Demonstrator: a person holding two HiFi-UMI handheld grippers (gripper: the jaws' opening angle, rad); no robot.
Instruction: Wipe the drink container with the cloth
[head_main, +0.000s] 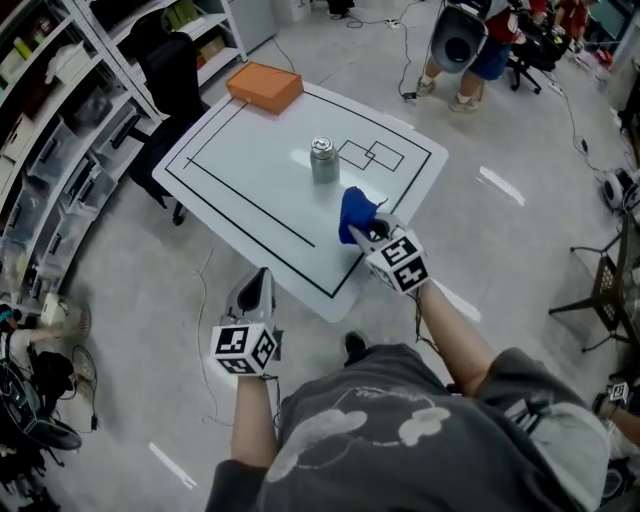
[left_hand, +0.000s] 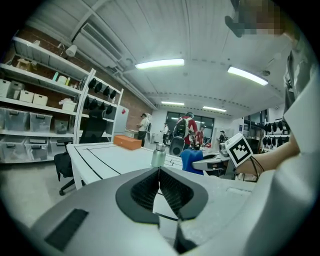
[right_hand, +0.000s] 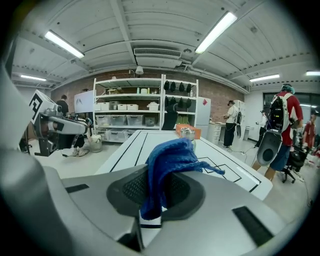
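A small metal drink container (head_main: 323, 160) with a lid stands upright near the middle of the white table (head_main: 240, 160); it also shows in the left gripper view (left_hand: 158, 154) and, behind the cloth, in the right gripper view (right_hand: 187, 132). My right gripper (head_main: 358, 228) is shut on a blue cloth (head_main: 355, 212) (right_hand: 165, 165) over the table's near edge, a short way from the container. The cloth (left_hand: 192, 161) hangs bunched from the jaws. My left gripper (head_main: 255, 293) is shut and holds nothing, off the table's near corner, above the floor.
An orange box (head_main: 265, 86) lies at the table's far corner. Black lines mark rectangles on the tabletop. Shelving (head_main: 60, 110) and a black chair (head_main: 172, 75) stand to the left. People (head_main: 480, 45) stand beyond the table. Cables run across the floor.
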